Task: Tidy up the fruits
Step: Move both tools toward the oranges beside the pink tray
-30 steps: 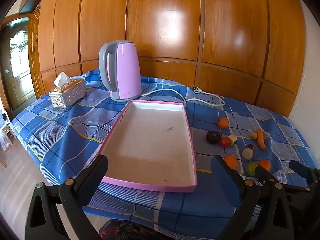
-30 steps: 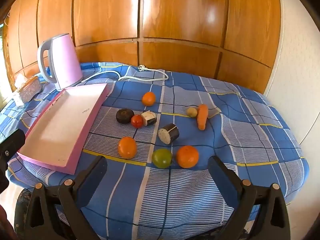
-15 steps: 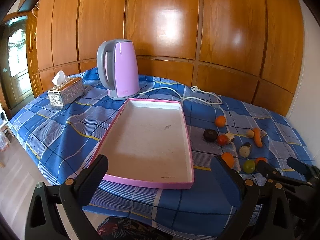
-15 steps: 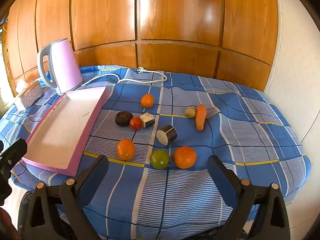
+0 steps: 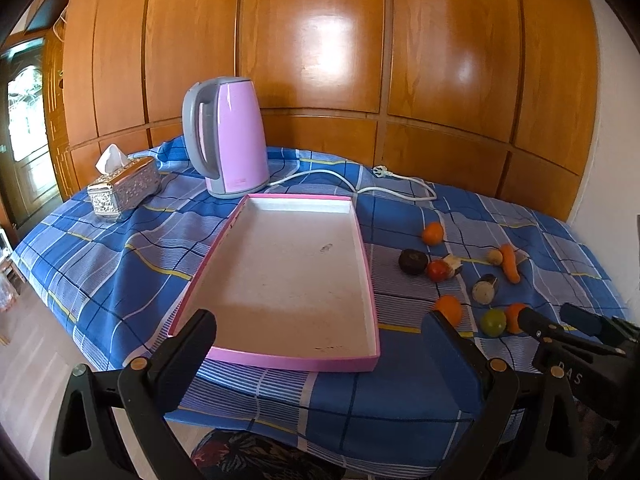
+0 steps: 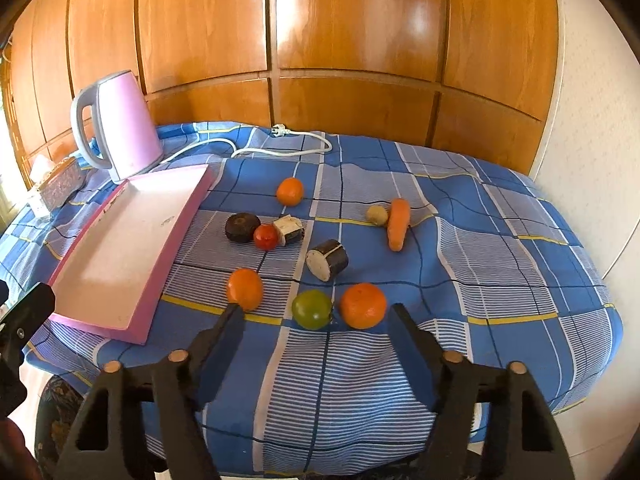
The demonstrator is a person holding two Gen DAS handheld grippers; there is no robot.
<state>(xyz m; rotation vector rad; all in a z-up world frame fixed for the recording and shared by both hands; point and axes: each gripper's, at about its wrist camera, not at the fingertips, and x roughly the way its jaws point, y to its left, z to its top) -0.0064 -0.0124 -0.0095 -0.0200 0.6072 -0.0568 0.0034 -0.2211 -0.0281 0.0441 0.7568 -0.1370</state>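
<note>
Open left claw [image 5: 320,340] over pink tray [image 5: 280,360].

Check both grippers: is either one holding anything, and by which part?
Nothing is held. The left gripper stands open over the tray; the right gripper is closing short of the fruits, nothing between its jaws.

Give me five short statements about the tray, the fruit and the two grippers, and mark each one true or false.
1. The pink tray has nothing in it. True.
2. The green fruit lies between two orange fruits. True: one orange is on its left, the other orange on its right.
3. The carrot lies inside the tray. False: it lies on the blue checked cloth, beside a small tan fruit.
4. The right gripper is clamped on an orange. False: its jaws are closing, with nothing between them.
5. The left gripper is open and holds nothing. True.
</note>
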